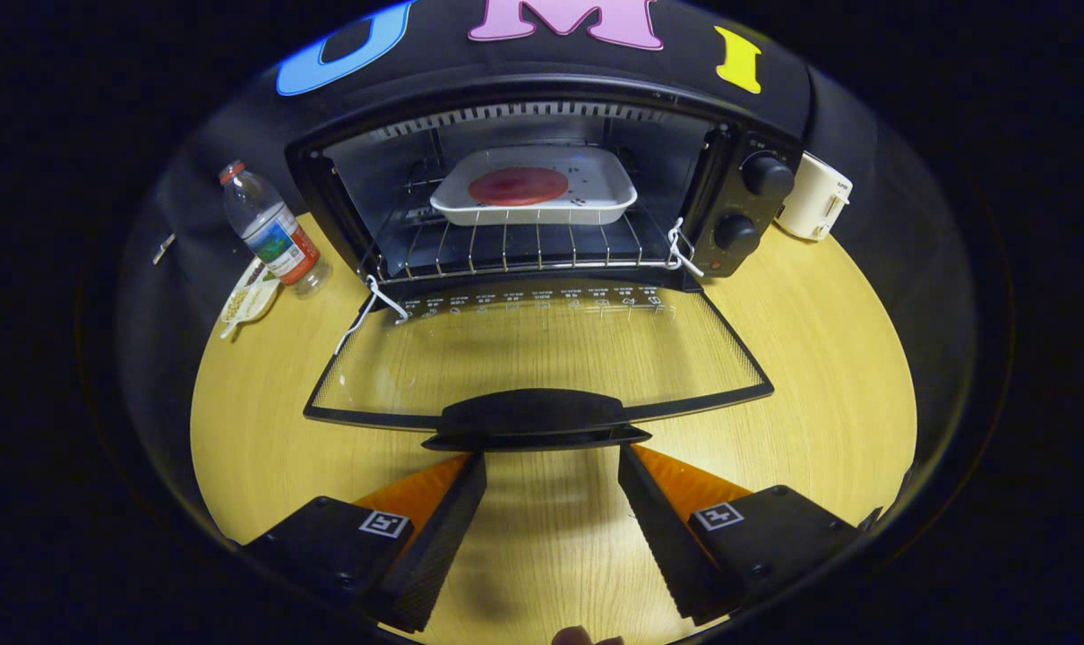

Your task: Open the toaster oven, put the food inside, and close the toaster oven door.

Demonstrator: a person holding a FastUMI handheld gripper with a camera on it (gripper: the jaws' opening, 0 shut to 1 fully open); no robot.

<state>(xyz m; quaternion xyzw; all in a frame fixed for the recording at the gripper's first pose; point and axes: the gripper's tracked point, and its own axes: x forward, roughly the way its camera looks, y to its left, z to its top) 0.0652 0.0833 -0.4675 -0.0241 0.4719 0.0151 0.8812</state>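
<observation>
Jaws apart, gripper faces the handle at lower centre; lift the glass door evenly to close.

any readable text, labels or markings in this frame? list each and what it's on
None can be read.
Glass door: a row of white printed marks along its hinge edge, too small.
Water bottle: coloured label, blurred.
White mug: small dark print, too small.
Toaster oven knobs: marks not legible.
Gripper: square black-and-white tags on each side, patterns, not text. Its jaws stand open just short of the door handle.
</observation>
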